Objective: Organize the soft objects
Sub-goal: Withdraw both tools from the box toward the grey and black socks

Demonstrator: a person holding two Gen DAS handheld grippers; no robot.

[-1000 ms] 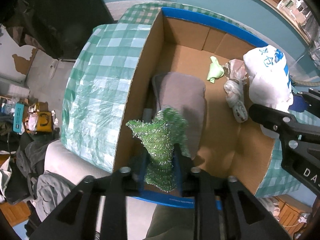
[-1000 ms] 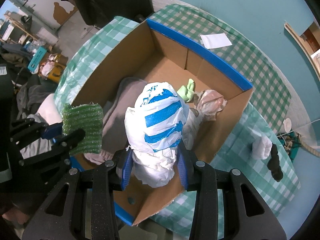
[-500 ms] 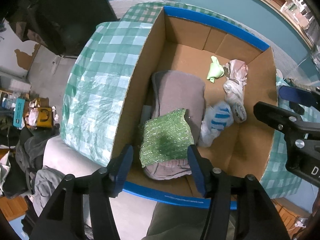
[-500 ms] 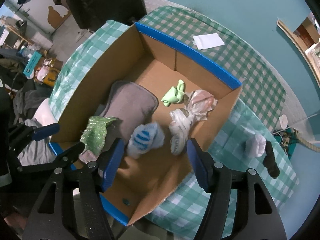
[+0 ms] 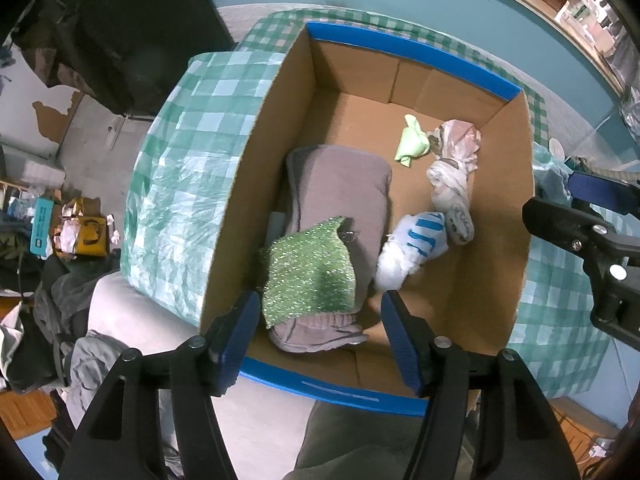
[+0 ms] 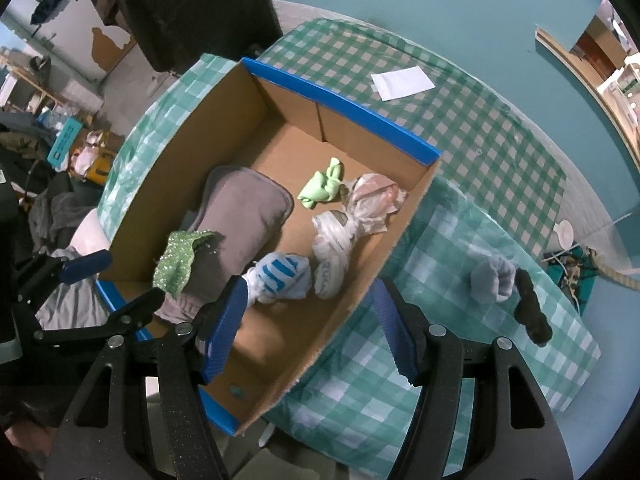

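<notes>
cardboard box (image 5: 516, 208): open | inside: glittery green cloth (image 5: 310, 272) draped on grey cushion (image 5: 340, 196) | striped bag (image 5: 416, 246) alongside

Brown cardboard box (image 5: 508, 184) with blue rim tape, grey cushion (image 5: 340, 196), glittery green cloth (image 5: 310, 272), white-blue striped bag (image 5: 416, 244), lime-green rag (image 5: 412, 142), green-white checked tabletop (image 6: 460, 128) cover, blue gripper pads (image 5: 236, 332).

Inside the cardboard box (image 6: 404, 216), bare floor lies open along the far wall and the near right corner. A grey cushion (image 6: 244, 216), sparkly green cloth (image 6: 178, 262), striped bundle (image 6: 280, 276) and knotted plastic bag (image 6: 340, 236) crowd the box's left and middle.
</notes>
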